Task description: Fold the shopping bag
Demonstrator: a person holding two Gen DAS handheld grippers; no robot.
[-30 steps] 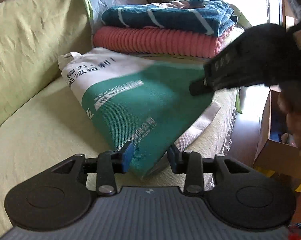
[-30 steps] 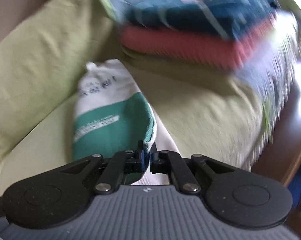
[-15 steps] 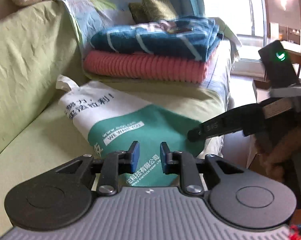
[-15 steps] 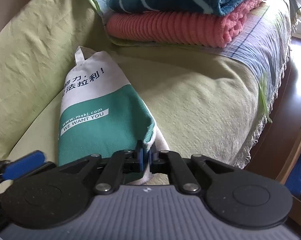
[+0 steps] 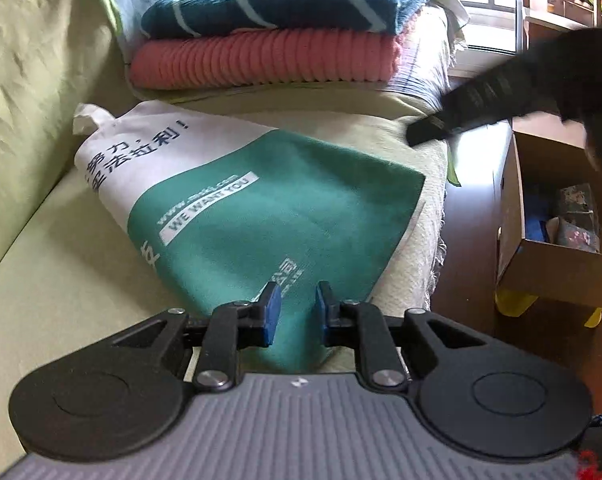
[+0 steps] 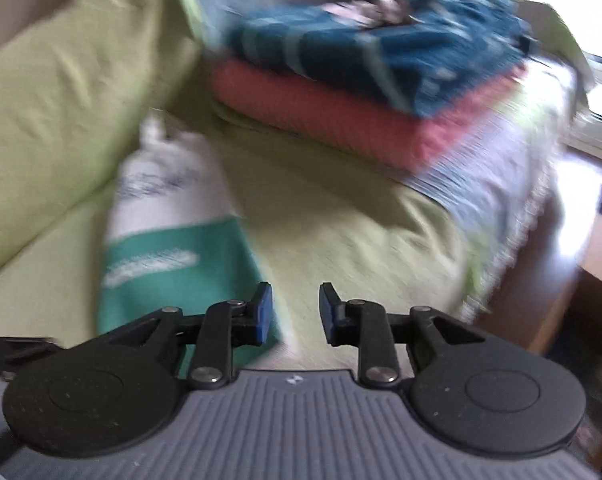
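**Bag flat on sofa seat, both grippers spread and empty**

Shopping bag [image 5: 269, 200] lies flat on the sofa seat [image 5: 61, 280], white end far-left, green end near. One corner reaches toward the seat's right edge. Print on the green part: white bar reading "WE WANT YOU", a web address above it too blurred to read, more Chinese characters near the near edge. Dark Chinese characters on the white part end in "!". A white handle loop [image 5: 87, 114] sticks out at the far-left corner.

Left gripper [image 5: 297, 312]: blue pads apart, nothing between them, hovering over the bag's near green edge.

Right gripper [image 6: 295, 310]: pads apart, empty, just right of the bag's near end; its view is motion-blurred. In the left view it shows as a dark blurred shape at far right [image 5: 481, 96], above the seat's right edge.

Beyond the bag: folded coral blanket [image 5: 261, 60] with a teal striped one [image 5: 285, 4] stacked on top. Cardboard box [image 5: 553, 240] on the floor to the right.
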